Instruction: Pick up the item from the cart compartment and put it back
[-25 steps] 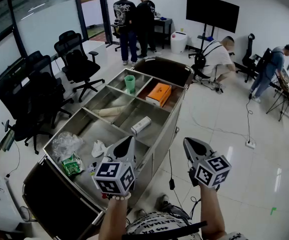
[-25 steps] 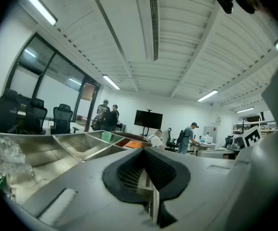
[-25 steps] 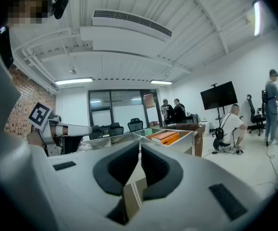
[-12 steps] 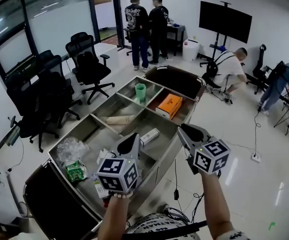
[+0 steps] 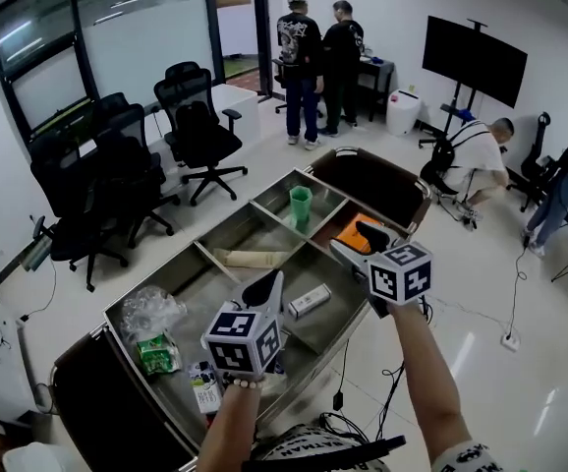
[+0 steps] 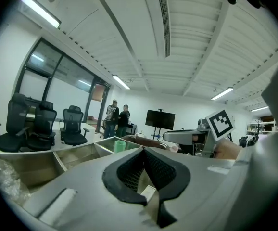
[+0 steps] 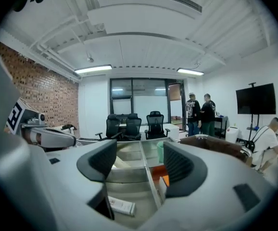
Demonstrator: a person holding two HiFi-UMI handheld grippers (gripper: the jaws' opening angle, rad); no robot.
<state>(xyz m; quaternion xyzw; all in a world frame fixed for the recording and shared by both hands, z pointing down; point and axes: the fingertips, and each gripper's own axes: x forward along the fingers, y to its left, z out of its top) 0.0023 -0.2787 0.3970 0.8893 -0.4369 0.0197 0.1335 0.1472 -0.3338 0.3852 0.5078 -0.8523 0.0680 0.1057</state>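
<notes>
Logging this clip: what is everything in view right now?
cart: 1, steel, centre
cup: 1, green, far left compartment
orange box: 1, orange, far right compartment
white box: 1, white, middle right compartment
roll: 1, beige, middle left compartment
bag: 1, clear, near compartment
packet: 1, green, near compartment
carton: 1, white, near compartment
chairs: several, black, left
screen: 1, black, back wall
people: 4, back and right
left gripper: 1, grey, above near compartment, shut, empty
right gripper: 1, grey, above orange box, jaws opening, nothing between
</notes>
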